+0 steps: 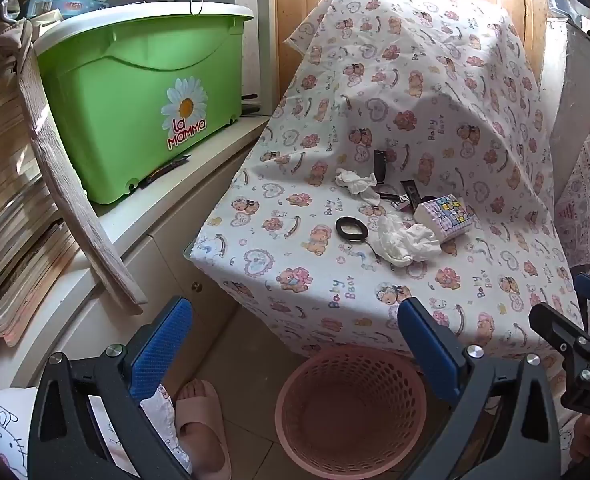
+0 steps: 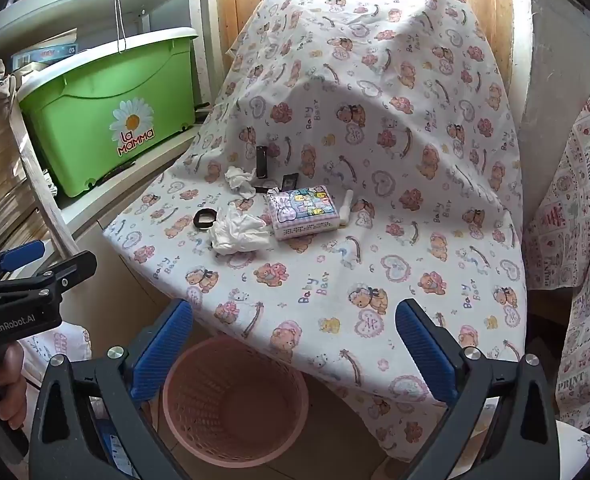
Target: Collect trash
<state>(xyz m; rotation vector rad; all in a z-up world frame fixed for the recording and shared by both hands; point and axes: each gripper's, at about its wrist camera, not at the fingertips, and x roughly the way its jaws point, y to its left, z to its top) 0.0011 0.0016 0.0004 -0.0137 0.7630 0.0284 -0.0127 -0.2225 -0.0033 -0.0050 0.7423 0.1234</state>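
Two crumpled white tissues lie on the bear-print cloth [image 1: 295,248] [image 2: 335,280]: a large tissue [image 1: 405,242] [image 2: 239,232] near the middle and a small tissue [image 1: 357,184] [image 2: 239,180] behind it. Around them lie a black ring [image 1: 351,229] [image 2: 205,218], a printed tissue pack [image 1: 447,218] [image 2: 303,212], black wrapper scraps [image 1: 381,164] [image 2: 262,162] and a white tube [image 2: 346,208]. A pink mesh bin [image 1: 351,404] [image 2: 235,400] stands on the floor below the cloth's front edge. My left gripper [image 1: 295,340] hangs open over the bin. My right gripper [image 2: 295,340] is open, short of the cloth's edge.
A green lidded box [image 1: 135,100] [image 2: 107,116] sits on a white cabinet [image 1: 167,216] at the left, beside stacked books [image 1: 11,184]. A leaning board [image 1: 75,208] rests against them. A person's slippered foot [image 1: 199,412] is on the floor left of the bin.
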